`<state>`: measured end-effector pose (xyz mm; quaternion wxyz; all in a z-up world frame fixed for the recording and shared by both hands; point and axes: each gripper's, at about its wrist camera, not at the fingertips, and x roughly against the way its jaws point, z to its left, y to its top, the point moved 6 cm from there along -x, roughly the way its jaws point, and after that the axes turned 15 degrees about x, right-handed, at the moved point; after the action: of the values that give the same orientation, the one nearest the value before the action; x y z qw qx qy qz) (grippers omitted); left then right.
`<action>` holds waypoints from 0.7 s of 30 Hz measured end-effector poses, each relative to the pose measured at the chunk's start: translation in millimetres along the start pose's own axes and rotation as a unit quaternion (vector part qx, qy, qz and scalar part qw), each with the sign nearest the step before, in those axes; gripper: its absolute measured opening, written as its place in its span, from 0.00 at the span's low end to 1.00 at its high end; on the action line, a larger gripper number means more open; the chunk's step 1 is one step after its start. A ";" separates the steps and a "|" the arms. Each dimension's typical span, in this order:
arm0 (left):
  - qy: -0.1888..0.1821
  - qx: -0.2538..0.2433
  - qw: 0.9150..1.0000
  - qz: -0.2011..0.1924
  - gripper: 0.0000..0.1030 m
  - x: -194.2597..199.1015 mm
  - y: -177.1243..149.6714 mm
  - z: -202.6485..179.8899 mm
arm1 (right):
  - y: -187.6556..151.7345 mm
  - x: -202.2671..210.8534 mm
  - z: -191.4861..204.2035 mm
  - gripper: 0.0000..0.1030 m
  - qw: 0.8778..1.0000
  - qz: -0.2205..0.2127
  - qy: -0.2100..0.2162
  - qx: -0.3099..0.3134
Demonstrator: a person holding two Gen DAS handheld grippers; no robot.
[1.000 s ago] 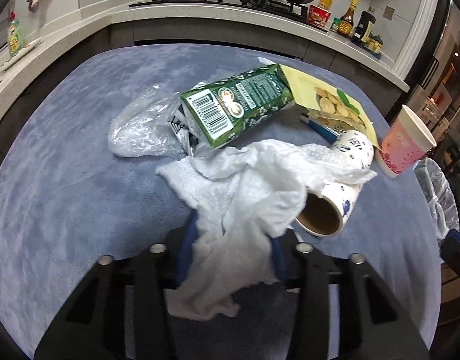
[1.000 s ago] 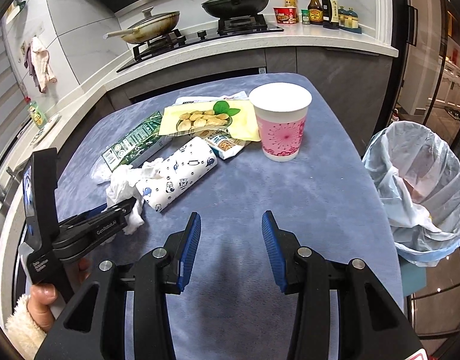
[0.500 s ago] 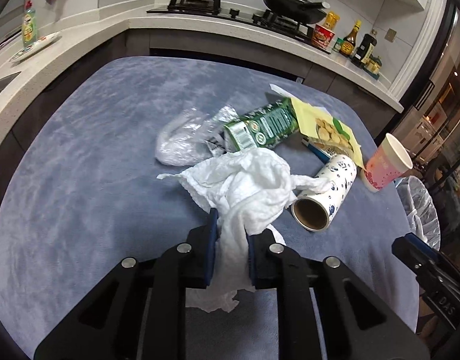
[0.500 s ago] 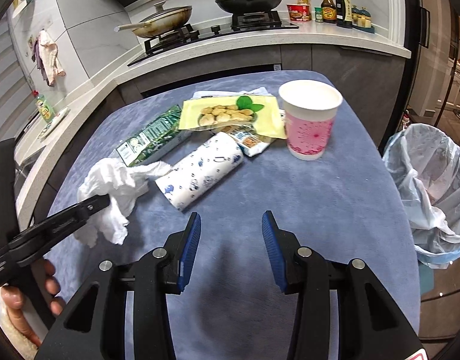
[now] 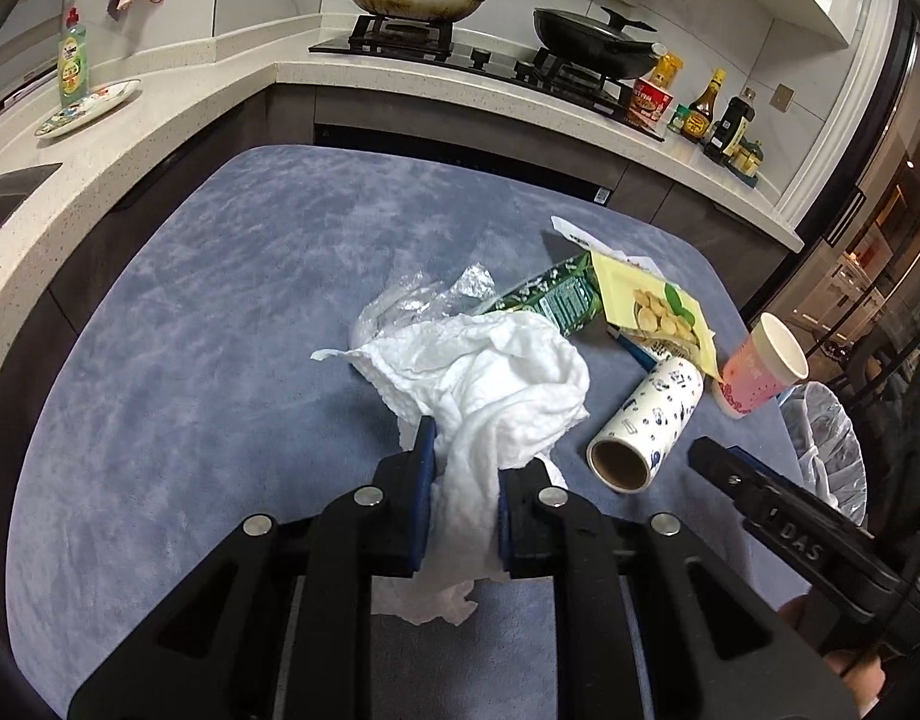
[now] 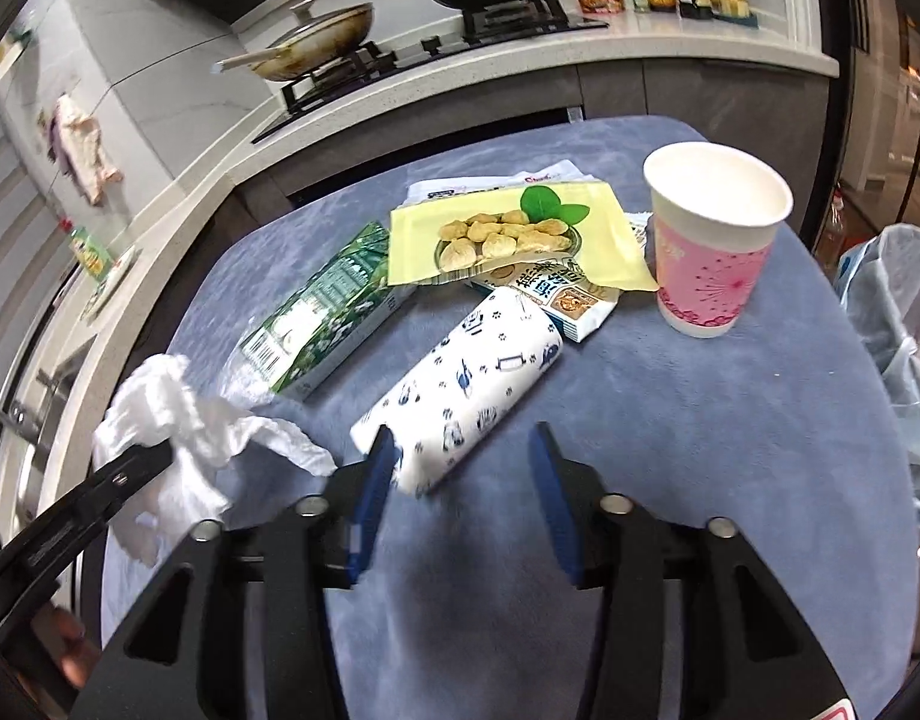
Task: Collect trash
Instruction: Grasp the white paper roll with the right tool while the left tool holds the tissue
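My left gripper [image 5: 463, 468] is shut on a crumpled white paper towel [image 5: 496, 396] and holds it above the blue table; the towel also shows in the right wrist view [image 6: 177, 426]. My right gripper [image 6: 463, 468] is open and empty, right at the near end of a patterned paper roll [image 6: 466, 390] lying on the table. Behind the roll lie a green carton [image 6: 321, 318], a yellow snack bag [image 6: 508, 234], a small snack packet [image 6: 568, 294] and clear plastic wrap [image 5: 417, 300]. A pink paper cup [image 6: 712, 240] stands upright at the right.
A bin lined with a pale bag [image 6: 898, 324] stands off the table's right edge. The blue table [image 6: 670, 420] is ringed by a kitchen counter [image 5: 177, 114] with a stove, pans and bottles.
My left gripper closed on the paper towel and lifted it back off the roll. My right gripper moved forward to the roll's near end.
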<state>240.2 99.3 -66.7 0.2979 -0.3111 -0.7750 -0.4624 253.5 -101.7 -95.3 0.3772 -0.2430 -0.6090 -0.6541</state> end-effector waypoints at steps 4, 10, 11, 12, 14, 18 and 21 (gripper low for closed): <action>-0.005 0.001 1.000 -0.002 0.16 0.6 9.6 -0.6 | 9.4 -17.8 0.4 0.52 1.000 0.003 -0.001 -0.024; -0.010 -0.002 1.000 -0.009 0.16 2.3 18.7 0.6 | 18.3 -40.2 0.3 0.55 0.999 0.010 -0.017 -0.040; -0.010 -0.002 1.000 -0.009 0.16 1.6 19.7 1.4 | 19.1 -43.3 0.3 0.58 0.999 0.010 -0.020 -0.040; -0.010 -0.001 1.000 -0.009 0.16 1.6 19.9 1.8 | 19.6 -46.3 0.8 0.59 0.999 0.012 -0.021 -0.041; -0.010 0.000 1.000 -0.009 0.16 0.8 20.6 2.5 | 20.6 -51.4 2.9 0.59 0.999 0.012 -0.017 -0.041; -0.010 -0.001 1.000 -0.004 0.16 -3.4 19.5 3.4 | 21.1 -61.9 7.0 0.57 0.999 0.016 -0.002 -0.046; -0.008 0.000 1.000 0.001 0.16 -5.6 17.1 4.1 | 18.8 -66.7 11.3 0.52 0.998 0.022 0.020 -0.052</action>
<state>256.0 108.3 -63.4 0.2917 -0.3153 -0.7774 -0.4596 306.5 -77.0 -134.1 0.3901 -0.2628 -0.5609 -0.6813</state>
